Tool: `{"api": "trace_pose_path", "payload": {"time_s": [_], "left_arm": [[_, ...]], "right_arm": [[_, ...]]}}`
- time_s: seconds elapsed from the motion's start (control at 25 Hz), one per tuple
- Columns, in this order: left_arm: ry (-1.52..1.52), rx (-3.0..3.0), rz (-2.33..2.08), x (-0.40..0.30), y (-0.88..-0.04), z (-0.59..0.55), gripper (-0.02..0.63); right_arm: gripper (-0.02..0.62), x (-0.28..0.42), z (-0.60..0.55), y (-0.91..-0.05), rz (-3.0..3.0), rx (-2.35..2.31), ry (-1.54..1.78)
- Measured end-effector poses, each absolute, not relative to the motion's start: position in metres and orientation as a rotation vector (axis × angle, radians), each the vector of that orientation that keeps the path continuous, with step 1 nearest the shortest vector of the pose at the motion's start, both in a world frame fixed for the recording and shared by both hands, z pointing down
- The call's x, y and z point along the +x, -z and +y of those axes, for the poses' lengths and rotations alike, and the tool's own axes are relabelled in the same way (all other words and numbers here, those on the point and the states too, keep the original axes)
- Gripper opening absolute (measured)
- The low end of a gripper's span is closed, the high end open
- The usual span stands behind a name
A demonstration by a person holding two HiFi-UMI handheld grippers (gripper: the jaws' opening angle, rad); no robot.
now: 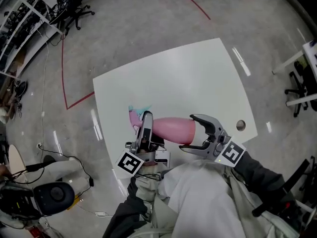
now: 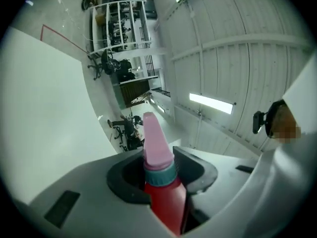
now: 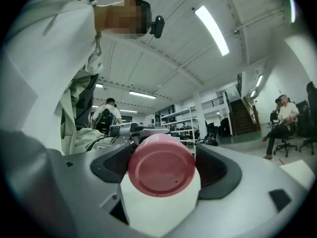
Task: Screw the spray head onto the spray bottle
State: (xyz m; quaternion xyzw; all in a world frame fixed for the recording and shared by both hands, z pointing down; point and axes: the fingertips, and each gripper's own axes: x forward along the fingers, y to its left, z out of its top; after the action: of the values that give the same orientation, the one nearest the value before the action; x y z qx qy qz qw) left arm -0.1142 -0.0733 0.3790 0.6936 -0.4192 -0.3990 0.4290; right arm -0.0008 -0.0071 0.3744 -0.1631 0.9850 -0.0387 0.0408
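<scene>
Over the near edge of the white table [image 1: 188,78], a pink spray bottle [image 1: 171,129] hangs on its side. Its pink spray head [image 1: 134,119], with a teal collar, points left. My left gripper [image 1: 146,119] is shut on the spray head; in the left gripper view the spray head [image 2: 154,143] sits pinched between the jaws of that gripper [image 2: 161,175]. My right gripper [image 1: 188,133] stands open with its jaws spread wide around the bottle's base end. In the right gripper view the round pink base [image 3: 161,165] faces the camera between the parted jaws of that gripper [image 3: 166,170].
A round cable hole [image 1: 240,125] sits near the table's right edge. Red tape lines [image 1: 63,78] mark the floor to the left. Shelving and office chairs [image 1: 74,11] stand at the far left. A black device with cables [image 1: 49,195] lies on the floor at lower left.
</scene>
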Motion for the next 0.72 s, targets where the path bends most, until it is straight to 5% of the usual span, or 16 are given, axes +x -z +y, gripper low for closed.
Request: {"api": "trace_pose_path", "payload": {"time_s": [0.52,0.6,0.72], "left_arm": [[1.043,1.964,-1.076,-0.113,-0.342,-0.065,0.123],[1.064,2.012,-1.026,-0.108,-0.336,-0.058,0.111],[1.037,2.142,-1.003,-0.097,-0.325,-0.047,0.109]], "right_arm": [[0.383,0.014,-0.010,-0.358,2.956,-0.428,0.292],[0.383,0.020,-0.012,-0.363,2.903,-0.377,0.559],[0.383,0.026,-0.018,-0.387,2.583,-0.178,1.377]]}}
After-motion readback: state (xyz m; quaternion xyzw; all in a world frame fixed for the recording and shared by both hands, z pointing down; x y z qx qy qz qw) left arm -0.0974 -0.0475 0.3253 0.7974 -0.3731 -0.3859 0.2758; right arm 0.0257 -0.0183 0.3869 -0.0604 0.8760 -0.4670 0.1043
